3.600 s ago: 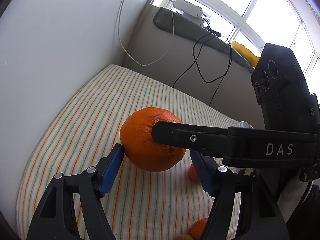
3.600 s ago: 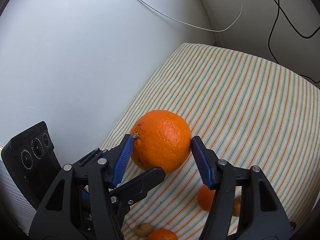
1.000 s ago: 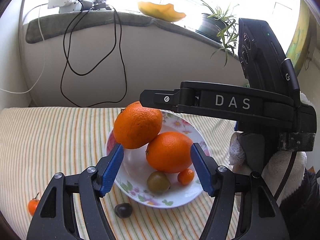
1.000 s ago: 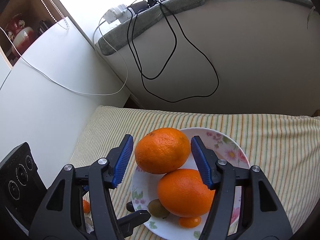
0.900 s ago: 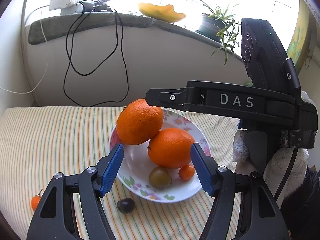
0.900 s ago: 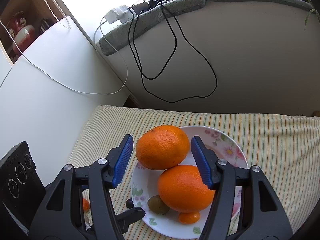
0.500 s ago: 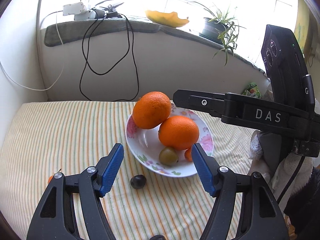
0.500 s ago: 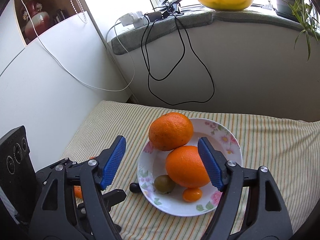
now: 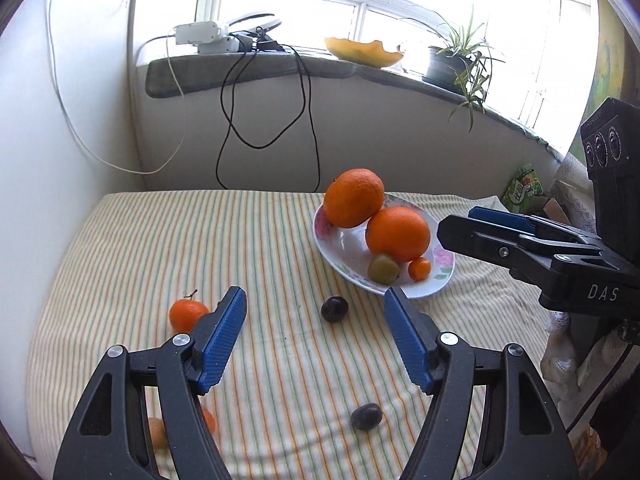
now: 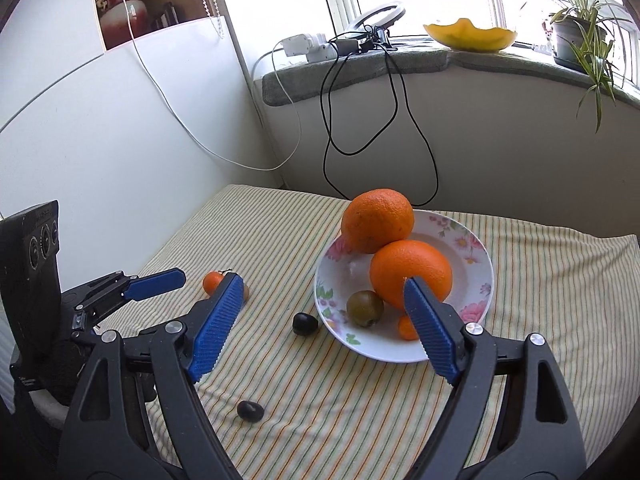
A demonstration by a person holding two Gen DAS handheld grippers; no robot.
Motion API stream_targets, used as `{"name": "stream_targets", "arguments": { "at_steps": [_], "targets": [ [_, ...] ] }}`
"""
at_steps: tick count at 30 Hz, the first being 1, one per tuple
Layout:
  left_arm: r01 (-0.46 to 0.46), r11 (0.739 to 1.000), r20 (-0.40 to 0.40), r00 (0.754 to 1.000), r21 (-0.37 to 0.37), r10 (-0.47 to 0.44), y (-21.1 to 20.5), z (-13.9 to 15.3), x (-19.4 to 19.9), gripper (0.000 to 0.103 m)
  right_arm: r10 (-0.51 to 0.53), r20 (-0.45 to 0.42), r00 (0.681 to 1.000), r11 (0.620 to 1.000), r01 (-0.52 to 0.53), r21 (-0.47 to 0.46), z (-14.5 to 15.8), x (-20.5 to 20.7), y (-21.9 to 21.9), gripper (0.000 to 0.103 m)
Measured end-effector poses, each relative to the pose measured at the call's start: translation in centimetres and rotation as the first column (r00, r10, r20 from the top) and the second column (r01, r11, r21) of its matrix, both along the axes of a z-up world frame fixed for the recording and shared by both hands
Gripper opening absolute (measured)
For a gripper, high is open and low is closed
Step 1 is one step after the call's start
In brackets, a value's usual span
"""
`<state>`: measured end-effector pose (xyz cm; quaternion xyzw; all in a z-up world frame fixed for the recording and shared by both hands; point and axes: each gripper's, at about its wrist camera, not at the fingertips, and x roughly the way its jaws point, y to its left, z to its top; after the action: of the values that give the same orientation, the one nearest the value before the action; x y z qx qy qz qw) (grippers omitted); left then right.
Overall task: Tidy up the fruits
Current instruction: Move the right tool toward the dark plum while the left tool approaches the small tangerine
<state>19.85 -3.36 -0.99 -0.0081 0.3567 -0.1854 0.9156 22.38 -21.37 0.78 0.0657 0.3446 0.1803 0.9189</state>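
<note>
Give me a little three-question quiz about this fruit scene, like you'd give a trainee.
1. True or false: both grippers are empty.
2. How many fruits lie in the flowered plate?
3. Which loose fruit lies closest to the plate: (a) the stemmed mandarin, (b) the dark plum, (c) the other dark plum?

Key
1. True: left gripper and right gripper are open, holding nothing.
2. Four: two large oranges, a green-brown fruit, a tiny orange one.
3. b.
</note>
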Motion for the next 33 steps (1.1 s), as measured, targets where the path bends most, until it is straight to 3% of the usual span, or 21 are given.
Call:
{"name": "stream_targets", "arguments": {
  "at_steps": [10, 16, 25, 33],
  "targets": [
    [-0.129, 0.991, -0.015, 0.991, 0.032, 0.129, 6.2, -3.1, -3.5, 0.071, 0.084, 0.031, 0.996, 0.993, -0.081, -0.085, -2.7, -4.1, 3.2, 0.085],
    [-0.180, 0.984, -0.051, 0.982, 0.006, 0.180, 8.8, -5.3, -4.7, 0.071, 0.156, 0.013, 0.988, 0.976, -0.152, -0.155, -5.0, -5.6, 5.6, 0.084],
    [-0.189, 0.982, -0.068, 0.980, -0.026, 0.187, 9.4, -6.4, -4.6, 0.065, 0.194, -0.089, 0.977, 0.969, -0.205, -0.140, -8.5, -5.7, 6.2, 0.052],
    [-0.158, 0.987, -0.049, 0.986, 0.021, 0.159, 8.8, -6.3, -4.0, 0.060, 0.202, -0.112, 0.973, 0.967, -0.216, -0.138, -9.1, -5.5, 6.4, 0.046]
  ]
}}
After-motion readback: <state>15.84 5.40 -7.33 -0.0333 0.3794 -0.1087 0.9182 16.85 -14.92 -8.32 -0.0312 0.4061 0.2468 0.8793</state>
